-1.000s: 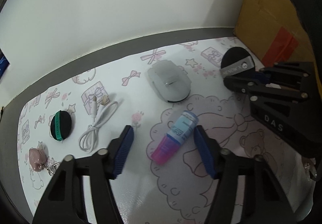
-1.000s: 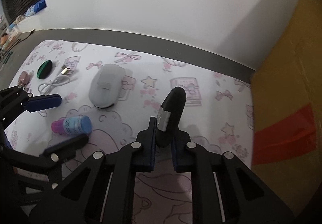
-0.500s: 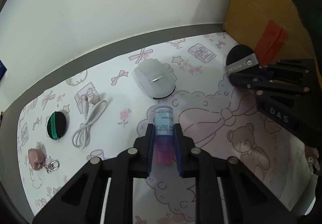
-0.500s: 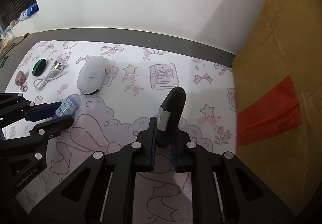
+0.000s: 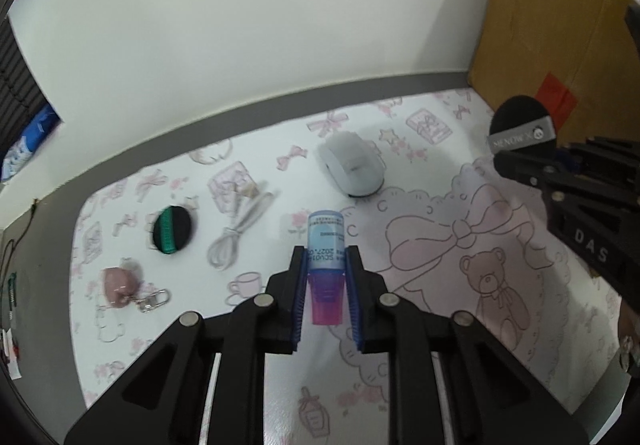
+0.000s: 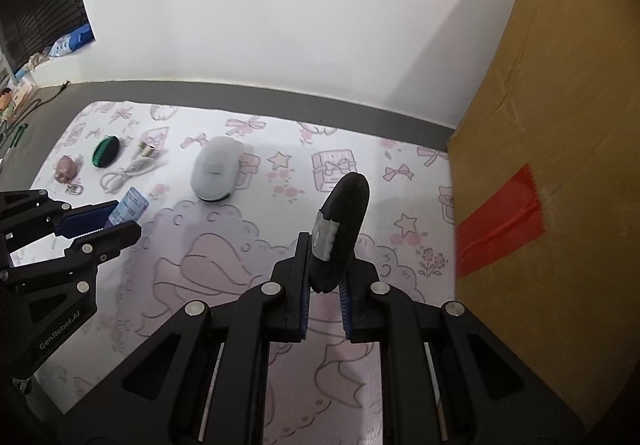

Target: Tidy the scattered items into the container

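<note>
Between the left gripper's (image 5: 326,285) blue pads sits the pink-and-blue tube (image 5: 325,265), clamped tight. Only the right wrist view shows the right gripper (image 6: 325,277) pinching the black puff (image 6: 340,233), the cardboard box (image 6: 560,149) just right of it. Ahead: white mouse (image 5: 352,165), cable (image 5: 240,229), keychain (image 5: 120,285).

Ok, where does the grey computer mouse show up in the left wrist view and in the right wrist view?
Left wrist: the grey mouse lies on the patterned mat, right of centre, beyond the small bottle held in the left claw.
Right wrist: the mouse lies left of centre, beside the printed mug.
Shared landmark: the cardboard box at the right edge.
</note>
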`<state>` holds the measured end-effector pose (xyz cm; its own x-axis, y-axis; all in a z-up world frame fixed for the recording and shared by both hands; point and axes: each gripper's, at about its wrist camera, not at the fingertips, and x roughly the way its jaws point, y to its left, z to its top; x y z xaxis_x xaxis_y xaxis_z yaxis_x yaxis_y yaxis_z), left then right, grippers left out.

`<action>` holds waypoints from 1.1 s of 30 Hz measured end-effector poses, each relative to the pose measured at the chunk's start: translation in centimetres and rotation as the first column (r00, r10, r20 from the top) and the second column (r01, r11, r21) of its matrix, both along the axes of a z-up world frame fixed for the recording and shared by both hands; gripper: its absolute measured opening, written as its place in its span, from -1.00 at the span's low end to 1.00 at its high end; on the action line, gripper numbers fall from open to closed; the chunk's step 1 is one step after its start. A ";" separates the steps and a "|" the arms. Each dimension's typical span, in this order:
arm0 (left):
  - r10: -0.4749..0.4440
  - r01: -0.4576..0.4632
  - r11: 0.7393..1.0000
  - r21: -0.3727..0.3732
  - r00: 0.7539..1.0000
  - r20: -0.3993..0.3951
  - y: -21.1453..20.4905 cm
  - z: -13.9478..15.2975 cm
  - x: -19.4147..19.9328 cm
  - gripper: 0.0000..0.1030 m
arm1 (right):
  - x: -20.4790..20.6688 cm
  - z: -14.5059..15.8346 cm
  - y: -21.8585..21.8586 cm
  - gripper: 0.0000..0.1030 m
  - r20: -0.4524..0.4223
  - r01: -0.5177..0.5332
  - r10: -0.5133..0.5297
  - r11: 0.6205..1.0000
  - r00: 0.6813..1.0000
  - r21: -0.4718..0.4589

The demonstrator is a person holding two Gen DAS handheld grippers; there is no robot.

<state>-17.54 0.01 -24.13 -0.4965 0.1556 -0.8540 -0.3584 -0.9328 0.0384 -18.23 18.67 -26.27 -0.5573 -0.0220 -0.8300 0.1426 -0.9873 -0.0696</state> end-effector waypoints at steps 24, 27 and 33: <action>0.117 -0.102 0.991 0.087 0.974 -0.194 -3.7 17.3 6.8 -0.64 | 8.9 16.1 -3.4 -0.76 -0.205 -0.009 0.017 0.999 0.979 0.041; 0.121 -0.101 0.990 0.100 0.967 -0.225 -3.9 19.2 7.8 -0.64 | 9.9 18.0 -3.5 -0.76 -0.232 -0.008 0.016 0.999 0.973 0.037; 0.144 -0.117 0.987 0.107 0.945 -0.295 -4.4 22.5 9.7 -0.64 | 12.0 21.4 -4.0 -0.76 -0.278 -0.022 0.032 0.999 0.960 0.041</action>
<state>-7.83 -4.41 -1.62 -0.7492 0.1392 -0.6475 -0.2180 -0.9750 0.0426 -6.26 14.64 -4.88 -0.7659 -0.0121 -0.6428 0.1388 -0.9794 -0.1469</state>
